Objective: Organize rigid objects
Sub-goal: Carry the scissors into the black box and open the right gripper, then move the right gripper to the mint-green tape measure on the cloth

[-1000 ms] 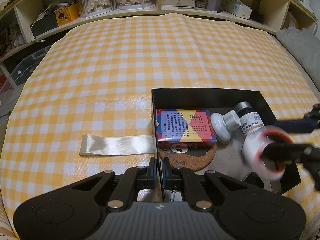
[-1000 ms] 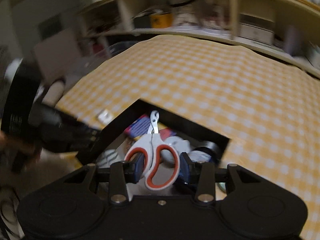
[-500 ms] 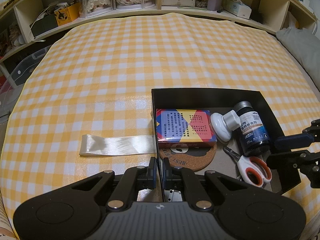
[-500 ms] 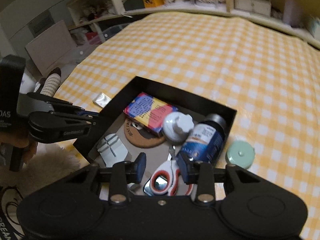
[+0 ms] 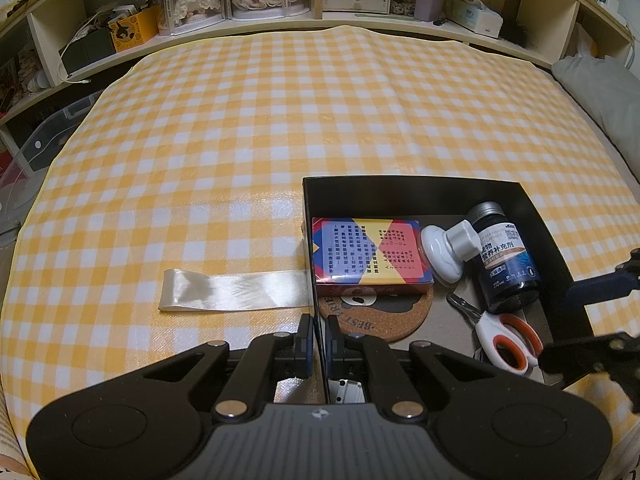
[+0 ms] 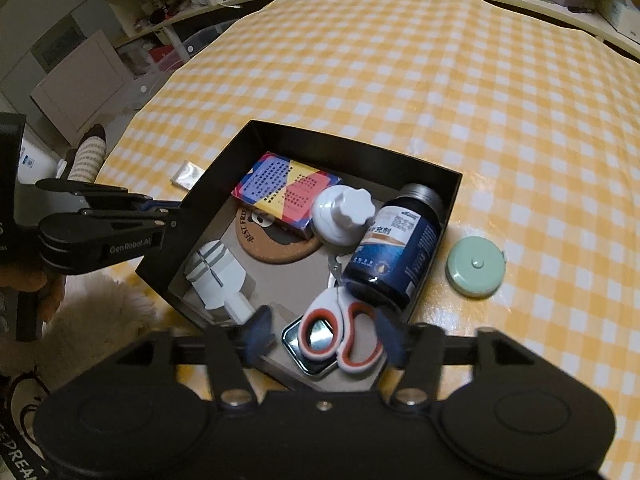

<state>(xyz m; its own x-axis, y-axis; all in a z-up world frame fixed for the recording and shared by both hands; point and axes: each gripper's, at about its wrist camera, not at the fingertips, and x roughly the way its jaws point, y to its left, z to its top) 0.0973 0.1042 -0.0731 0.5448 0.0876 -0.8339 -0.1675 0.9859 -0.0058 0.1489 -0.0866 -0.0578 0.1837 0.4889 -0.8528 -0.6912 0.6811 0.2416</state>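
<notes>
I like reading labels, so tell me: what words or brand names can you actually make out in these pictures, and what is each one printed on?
"GenRobot.AI": on the left gripper, seen from the right wrist.
"BEST FRIE...", partly hidden: around the cork coaster.
"充剂", end of a longer line: on the dark bottle; its small print is unreadable.
Rows of Chinese text on the colourful box: too small to read.
"...DREAM...", cut off: bottom left corner of the right wrist view.

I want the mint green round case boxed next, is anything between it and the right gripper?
The mint green case lies on the cloth just outside the black box, right of the open right gripper. Only the box's corner wall and the dark bottle sit near that path.
</notes>
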